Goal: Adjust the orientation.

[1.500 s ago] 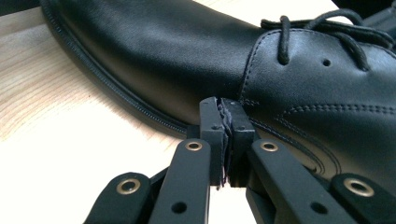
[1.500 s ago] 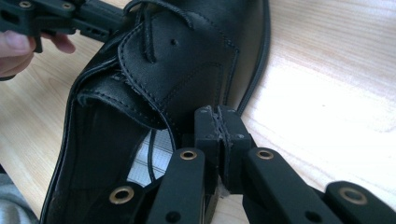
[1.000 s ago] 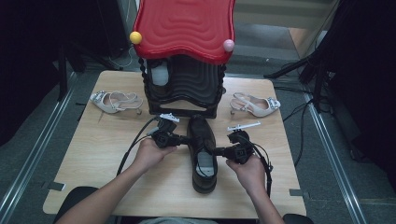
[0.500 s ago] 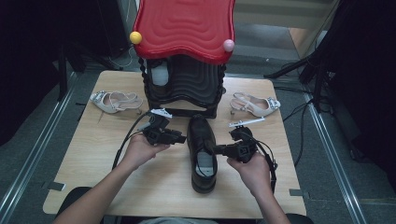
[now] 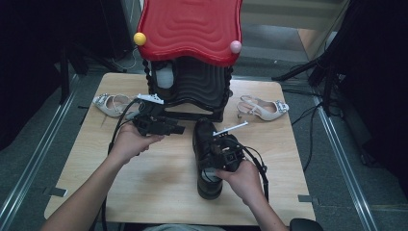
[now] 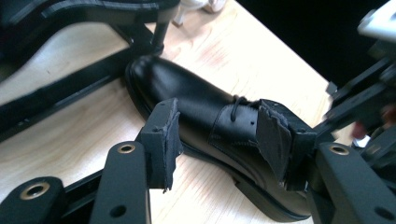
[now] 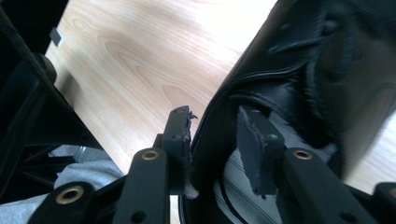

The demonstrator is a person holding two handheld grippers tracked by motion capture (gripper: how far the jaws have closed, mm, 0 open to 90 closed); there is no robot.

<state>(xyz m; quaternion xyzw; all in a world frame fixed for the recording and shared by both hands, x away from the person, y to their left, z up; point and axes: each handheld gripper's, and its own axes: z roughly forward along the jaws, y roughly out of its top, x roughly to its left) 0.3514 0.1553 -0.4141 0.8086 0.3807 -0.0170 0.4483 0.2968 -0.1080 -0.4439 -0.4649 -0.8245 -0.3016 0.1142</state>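
On the wooden bench, the black shoe lies lengthwise in front of me, its toe pointing toward the black stand with the red wavy top and its heel toward my side. In the high view I have my left tool lifted just left of the shoe, near its toe end, apart from the leather. Its jaws have just been opening and stand about half spread; in the left gripper view the shoe sits beyond and below the two pads, and nothing is pinched between them.

My right tool hovers over the shoe's opening. In the right gripper view its jaws have just been opening too, and they straddle the shoe's side wall at the rim: one pad sits outside against the leather, the other inside the opening with a gap to the wall, so there is no grip on it.

A pale heeled sandal lies at the bench's far left, and another sandal at the far right, both well apart from the black shoe.
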